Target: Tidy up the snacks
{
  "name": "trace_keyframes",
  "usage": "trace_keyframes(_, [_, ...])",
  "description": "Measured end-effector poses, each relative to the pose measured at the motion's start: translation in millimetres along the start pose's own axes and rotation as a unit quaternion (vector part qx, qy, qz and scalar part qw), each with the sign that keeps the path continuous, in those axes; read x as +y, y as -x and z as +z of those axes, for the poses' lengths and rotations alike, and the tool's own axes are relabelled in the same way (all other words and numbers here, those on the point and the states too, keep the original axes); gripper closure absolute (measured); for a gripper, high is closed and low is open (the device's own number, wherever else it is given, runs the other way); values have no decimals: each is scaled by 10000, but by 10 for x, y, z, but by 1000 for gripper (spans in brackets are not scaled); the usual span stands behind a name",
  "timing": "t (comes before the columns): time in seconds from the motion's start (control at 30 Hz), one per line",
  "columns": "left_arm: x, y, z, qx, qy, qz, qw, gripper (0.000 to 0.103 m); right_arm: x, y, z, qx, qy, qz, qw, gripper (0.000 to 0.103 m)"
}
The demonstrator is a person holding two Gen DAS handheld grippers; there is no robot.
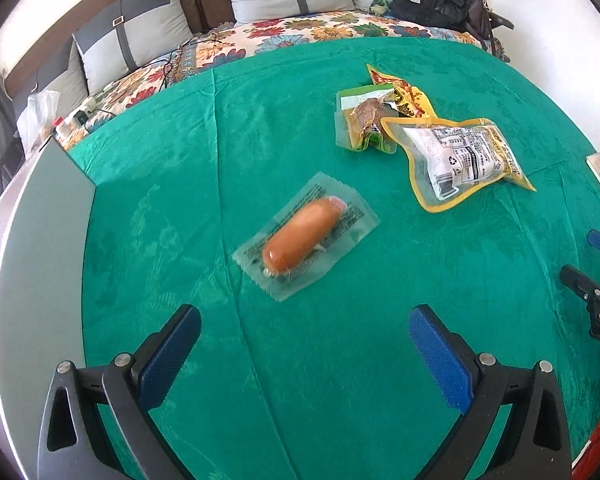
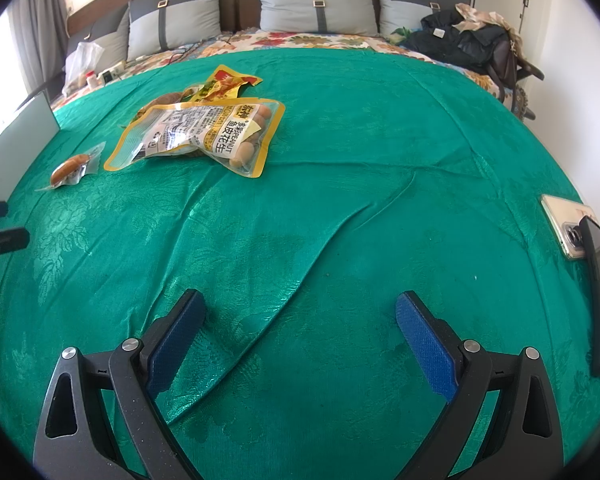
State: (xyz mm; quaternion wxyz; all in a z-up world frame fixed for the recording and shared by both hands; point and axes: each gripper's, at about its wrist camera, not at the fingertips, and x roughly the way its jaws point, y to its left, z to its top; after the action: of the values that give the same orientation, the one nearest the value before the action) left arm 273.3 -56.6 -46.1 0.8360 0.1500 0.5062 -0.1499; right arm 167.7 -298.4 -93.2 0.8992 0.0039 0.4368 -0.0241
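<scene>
A green cloth (image 2: pixel 340 208) covers the bed, with grey pillows (image 2: pixel 318 6) along the headboard. Dark clothing (image 2: pixel 460 42) is heaped at one corner, and two phones (image 2: pixel 568 224) lie near the edge.

Both cams look forward along their fingers, pitched down over the green bedspread (image 1: pixel 300 360) toward the headboard pillows (image 2: pixel 318 6). Left wrist cam: low and close, packaged sausage (image 1: pixel 300 240) just ahead of the left gripper (image 1: pixel 304 344), peanut bag (image 1: pixel 460 160) farther off to its right. Right wrist cam: sits further right, so the same peanut bag (image 2: pixel 196 136) and sausage (image 2: pixel 70 170) land far left, well apart from the right gripper (image 2: pixel 300 332). Overlap: snack pile, bedspread, pillows, dark clothes heap (image 2: pixel 460 40).
</scene>
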Motion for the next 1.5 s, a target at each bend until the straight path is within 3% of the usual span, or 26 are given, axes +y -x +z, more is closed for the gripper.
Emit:
trace_keyframes(0.1, [-38, -266, 295, 319, -359, 168, 9987, 1, 1, -1, 1, 0, 1, -1, 10000, 5])
trace_keyframes(0.17, [39, -439, 422, 465, -185, 376, 9980, 2, 0, -1, 2, 1, 0, 0, 10000, 5])
trace_keyframes(0.27, [339, -563, 492, 471, 935, 442, 9935, 9, 0, -1, 3, 1, 1, 0, 10000, 5])
trace_keyframes(0.33, [540, -589, 453, 475, 1854, 448, 9805, 12, 0, -2, 3, 2, 1, 1, 10000, 5])
trace_keyframes(0.37, [615, -604, 412, 494, 2192, 255, 9741, 12, -1, -2, 3, 2, 0, 2, 10000, 4])
trace_keyframes(0.47, [570, -593, 374, 360, 2037, 277, 9780, 13, 0, -2, 4, 3, 0, 1, 10000, 4])
trace_keyframes(0.53, [481, -546, 342, 171, 1688, 233, 9852, 28, 0, -1, 5, 2, 0, 1, 10000, 4])
trace_keyframes(0.57, [441, -506, 328, 66, 1564, 164, 9875, 46, 1, -1, 5, 2, 1, 1, 10000, 4])
trace_keyframes(0.67, [359, -385, 270, -9, 1460, 200, 9891, 61, 0, -2, 5, 3, 0, 2, 10000, 4])
trace_keyframes(0.87, [379, -66, -177, -5, 1880, 94, 9821, 62, 0, -3, 6, 4, 0, 2, 10000, 4])
trace_keyframes(1.0, [235, 316, -365, -275, 1741, 169, 9842, 62, -2, -3, 6, 4, 1, 3, 10000, 4])
trace_keyframes(1.13, [79, 331, -318, -255, 1442, 233, 9890, 56, -3, -3, 6, 4, 0, 3, 10000, 4])
trace_keyframes(1.23, [87, 207, -287, -299, 1505, -9, 9882, 37, -3, -3, 6, 5, 0, 4, 10000, 4])
trace_keyframes(1.27, [90, 150, -289, -281, 1520, -51, 9880, 24, -3, -2, 6, 5, 0, 4, 10000, 4])
trace_keyframes(1.3, [85, 84, -288, -246, 1520, 10, 9881, 17, -3, -2, 6, 5, 0, 5, 10000, 4])
trace_keyframes(1.4, [100, -123, -322, -87, 1417, 353, 9892, 17, -3, -2, 6, 4, 0, 4, 10000, 4])
trace_keyframes(1.5, [217, -201, -401, -273, 1551, 554, 9860, 0, -2, -1, 6, 5, -1, 5, 10000, 4])
